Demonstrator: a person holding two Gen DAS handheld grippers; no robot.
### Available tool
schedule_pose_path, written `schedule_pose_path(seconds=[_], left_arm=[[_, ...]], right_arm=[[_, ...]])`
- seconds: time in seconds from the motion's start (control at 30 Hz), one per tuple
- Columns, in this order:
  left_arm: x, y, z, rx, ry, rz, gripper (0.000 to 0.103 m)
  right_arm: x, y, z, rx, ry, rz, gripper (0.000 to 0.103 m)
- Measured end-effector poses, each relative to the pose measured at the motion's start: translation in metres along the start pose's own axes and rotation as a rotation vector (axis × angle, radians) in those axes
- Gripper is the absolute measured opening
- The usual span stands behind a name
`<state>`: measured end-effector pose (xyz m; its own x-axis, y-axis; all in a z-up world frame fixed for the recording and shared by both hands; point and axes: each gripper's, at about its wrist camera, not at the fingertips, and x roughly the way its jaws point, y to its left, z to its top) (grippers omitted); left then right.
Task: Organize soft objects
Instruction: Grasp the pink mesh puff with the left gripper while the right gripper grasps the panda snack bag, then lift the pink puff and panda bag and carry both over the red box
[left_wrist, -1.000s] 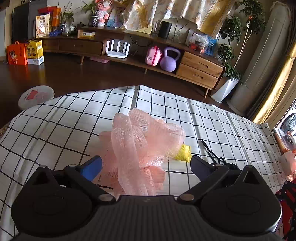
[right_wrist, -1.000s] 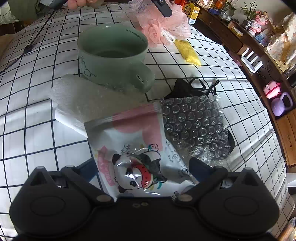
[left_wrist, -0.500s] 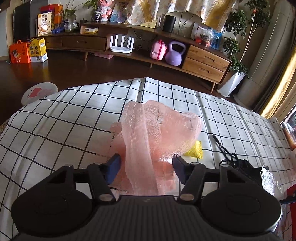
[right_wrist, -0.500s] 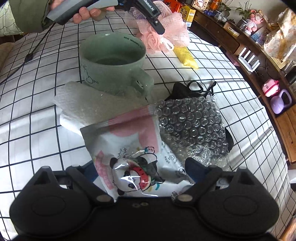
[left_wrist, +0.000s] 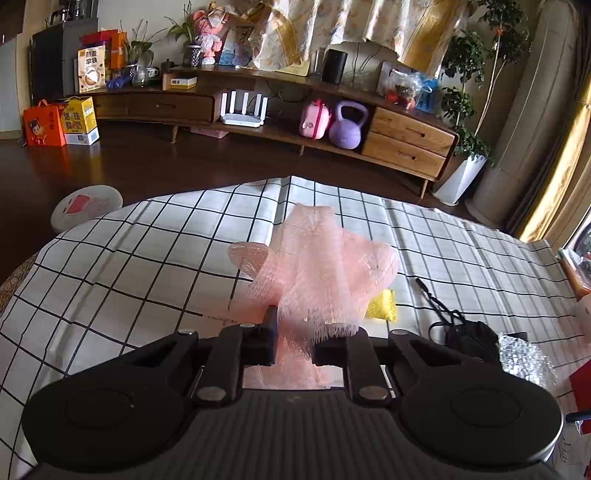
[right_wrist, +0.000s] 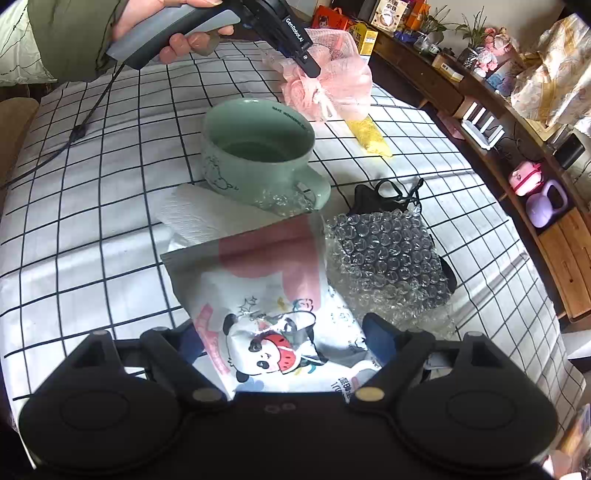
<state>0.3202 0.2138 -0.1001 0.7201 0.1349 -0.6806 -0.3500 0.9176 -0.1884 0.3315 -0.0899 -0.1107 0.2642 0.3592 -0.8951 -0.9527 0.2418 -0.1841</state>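
Down at six o'clock in the right wrist view sits the right gripper (right_wrist: 282, 334), jaws set wide and narrowing slowly, with the panda-print pouch (right_wrist: 266, 314) lying between the fingers; whether the pads actually press on it, I cannot tell. Just past the pouch at one o'clock lies a sheet of bubble wrap (right_wrist: 388, 262), resting partly on a black drawstring bag (right_wrist: 373, 195). At eleven o'clock from the pouch a white paper towel (right_wrist: 195, 218) pokes out, and on its far edge stands the green mug (right_wrist: 255, 151), upright, handle toward the bubble wrap. Farther on, at twelve to one o'clock from the mug, a yellow sponge (right_wrist: 369, 134) lies on the checked tablecloth (right_wrist: 92, 206). Beyond that, top centre, a hand (right_wrist: 173, 33) holds the left gripper (right_wrist: 308, 68), and it is pinching the pink mesh bath pouf (right_wrist: 332, 85). In the left wrist view the left gripper (left_wrist: 293, 343) has its jaws nearly together and closing, with the pouf (left_wrist: 317, 273) bunched between them and billowing up at twelve o'clock, near the cloth's far edge. The sponge (left_wrist: 382, 304) peeks out at two o'clock beside the pouf, the black bag (left_wrist: 471, 336) at three o'clock. Far back, a wooden sideboard (left_wrist: 406, 136) carries a purple kettlebell (left_wrist: 349, 125).
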Motion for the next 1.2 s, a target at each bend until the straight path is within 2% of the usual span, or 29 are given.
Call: schedule_pose_path(seconds=[0.37, 0.7, 1.0, 1.2], left_arm=[[-0.042, 0.006, -0.004, -0.032, -0.027, -0.027, 0.009], [-0.091, 0.006, -0.014, -0.032, -0.052, -0.048, 0.007], [-0.152, -0.015, -0.014, -0.011, -0.086, -0.133, 0.007], [-0.183, -0.05, -0.013, 0.035, -0.105, -0.222, 0.007]], right_arm=[[-0.052, 0.026, -0.009, 0.182, -0.048, -0.136, 0.087], [-0.109, 0.041, -0.032, 0.456, -0.086, -0.225, 0.087], [-0.172, 0.043, -0.055, 0.636, -0.15, -0.26, 0.087], [-0.203, 0.036, -0.075, 0.748, -0.175, -0.305, 0.087]])
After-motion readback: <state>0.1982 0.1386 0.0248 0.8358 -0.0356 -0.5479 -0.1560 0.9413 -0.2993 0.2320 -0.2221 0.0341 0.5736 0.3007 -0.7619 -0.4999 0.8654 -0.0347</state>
